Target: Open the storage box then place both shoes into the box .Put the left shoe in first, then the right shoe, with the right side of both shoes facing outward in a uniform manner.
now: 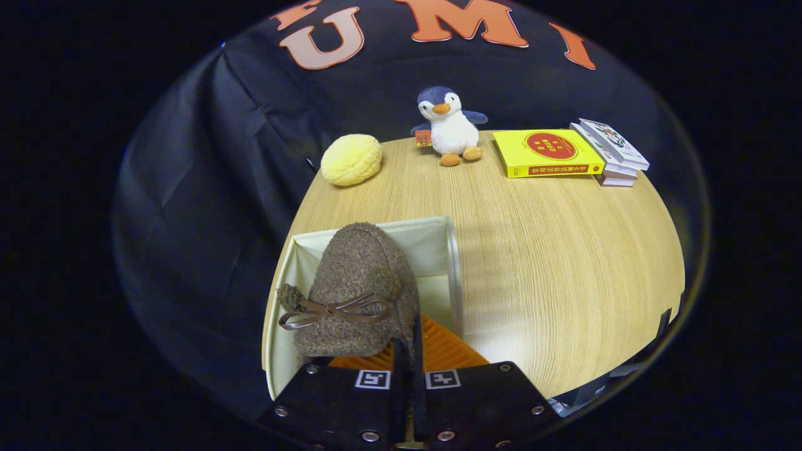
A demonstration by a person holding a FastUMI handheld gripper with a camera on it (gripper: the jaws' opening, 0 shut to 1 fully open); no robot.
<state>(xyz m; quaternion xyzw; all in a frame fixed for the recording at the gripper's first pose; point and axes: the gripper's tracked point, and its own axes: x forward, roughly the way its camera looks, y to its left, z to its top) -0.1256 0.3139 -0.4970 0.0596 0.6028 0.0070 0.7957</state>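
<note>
On the wooden table (551, 263), the open cream storage box (438, 241) sits just ahead of the fingers. The brown fuzzy shoe (360, 282) hangs over it, toe forward, ready to lower inside. The gripper (407, 360) is clenched on its rim.

Fuzzy brown bow-tied slipper (357, 288) in open cream fabric storage box (452, 263), pinched by closed gripper (407, 360); plush penguin (449, 125) beyond on wooden table (564, 263).

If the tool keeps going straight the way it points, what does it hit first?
Likely the storage box: its far wall sits beyond the brown fuzzy shoe pinched by the tool. Depth is unclear.
</note>
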